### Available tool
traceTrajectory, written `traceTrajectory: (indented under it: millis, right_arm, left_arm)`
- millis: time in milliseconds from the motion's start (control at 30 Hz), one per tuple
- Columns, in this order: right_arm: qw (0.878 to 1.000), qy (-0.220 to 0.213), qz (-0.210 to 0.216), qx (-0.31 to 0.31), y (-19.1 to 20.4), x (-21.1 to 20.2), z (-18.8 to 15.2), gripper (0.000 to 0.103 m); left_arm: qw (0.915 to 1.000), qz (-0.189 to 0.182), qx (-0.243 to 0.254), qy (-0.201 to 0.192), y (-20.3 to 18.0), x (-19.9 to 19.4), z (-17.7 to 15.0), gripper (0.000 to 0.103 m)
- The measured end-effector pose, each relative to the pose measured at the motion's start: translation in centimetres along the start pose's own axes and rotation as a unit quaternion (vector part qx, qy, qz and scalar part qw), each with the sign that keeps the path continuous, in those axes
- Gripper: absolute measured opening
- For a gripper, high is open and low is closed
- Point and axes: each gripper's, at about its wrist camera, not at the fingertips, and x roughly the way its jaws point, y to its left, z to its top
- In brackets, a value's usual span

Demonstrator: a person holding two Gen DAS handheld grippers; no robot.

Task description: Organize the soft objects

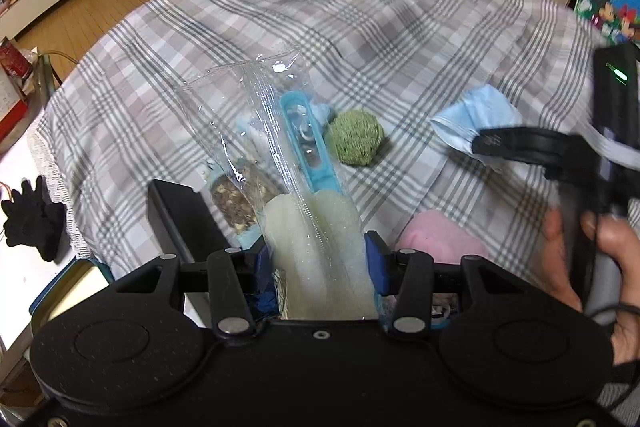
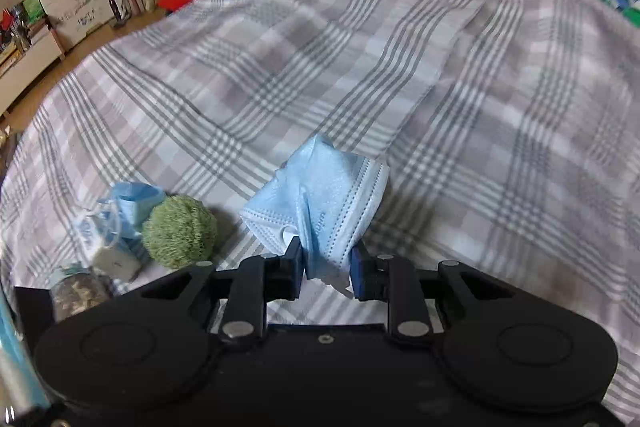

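Observation:
My left gripper (image 1: 320, 257) is shut on a pale sponge brush (image 1: 320, 227) with a blue handle (image 1: 306, 143), sealed in a clear plastic wrapper. It is held above the plaid cloth (image 1: 360, 27). My right gripper (image 2: 326, 267) is shut on a crumpled light-blue face mask (image 2: 320, 195), lifted off the cloth. The left wrist view shows that same mask (image 1: 476, 115) at the right, in the black fingers (image 1: 516, 143) of the right gripper, with a hand (image 1: 600, 259) on its handle. A green fuzzy ball (image 1: 354, 137) (image 2: 180, 231) lies on the cloth between the two grippers.
A second blue mask (image 2: 132, 203) with a white tag (image 2: 116, 261) lies left of the ball. A jar of grains (image 1: 236, 203) (image 2: 78, 291) stands by a black box (image 1: 180, 223). Something pink and soft (image 1: 436, 239) lies near my left gripper. A black glove (image 1: 34, 219) lies far left.

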Motion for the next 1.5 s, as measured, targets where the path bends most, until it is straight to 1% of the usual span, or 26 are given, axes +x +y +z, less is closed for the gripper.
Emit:
traceTrajectory:
  millis: [133, 233, 367, 533, 633, 700, 833, 967, 1133, 1267, 1367, 1500]
  right_arm:
    - [0.999, -0.026, 0.021, -0.006, 0.4, -5.0, -0.8, 0.023]
    - [0.998, -0.036, 0.051, -0.015, 1.4, -8.5, -2.1, 0.023]
    - [0.994, -0.040, 0.098, -0.041, 3.9, -12.3, -4.6, 0.023]
    - [0.984, -0.020, 0.158, -0.081, 8.3, -15.1, -8.7, 0.023]
    - [0.976, 0.002, 0.189, -0.107, 11.3, -16.2, -11.7, 0.023]
    - [0.971, 0.016, 0.202, -0.125, 13.3, -16.6, -13.7, 0.023]
    - [0.963, 0.049, 0.206, -0.169, 17.4, -16.6, -17.9, 0.023]
    - [0.955, 0.091, 0.204, -0.196, 20.3, -15.7, -21.4, 0.023]
    - [0.946, 0.125, 0.191, -0.231, 23.6, -14.4, -24.6, 0.023]
    - [0.939, 0.141, 0.189, -0.250, 25.8, -13.7, -25.7, 0.024]
    - [0.936, 0.136, 0.182, -0.267, 27.6, -12.9, -25.6, 0.025]
    - [0.934, 0.128, 0.183, -0.279, 29.2, -12.5, -25.4, 0.030]
  left_arm:
    - [0.9997, -0.003, -0.016, -0.016, 2.0, -2.6, -0.5, 0.047]
    - [0.9994, -0.003, -0.031, -0.018, 4.4, -4.2, -1.5, 0.047]
    - [0.9981, 0.019, -0.057, -0.016, 8.1, -5.4, -3.9, 0.047]
    - [0.9925, 0.055, -0.109, 0.000, 13.8, -4.9, -8.0, 0.046]
    - [0.9864, 0.077, -0.145, 0.018, 16.9, -3.7, -10.3, 0.046]
    - [0.9816, 0.081, -0.170, 0.029, 18.7, -2.8, -11.9, 0.046]
    - [0.9738, 0.095, -0.202, 0.043, 21.4, -1.0, -14.6, 0.046]
    - [0.9672, 0.090, -0.229, 0.062, 23.8, 0.4, -16.6, 0.046]
    - [0.9615, 0.097, -0.247, 0.072, 26.0, 1.8, -18.3, 0.046]
    - [0.9574, 0.095, -0.260, 0.082, 27.6, 3.1, -18.7, 0.046]
    - [0.9560, 0.100, -0.262, 0.084, 28.7, 3.7, -18.7, 0.047]
    - [0.9557, 0.110, -0.261, 0.079, 29.8, 4.1, -18.3, 0.053]
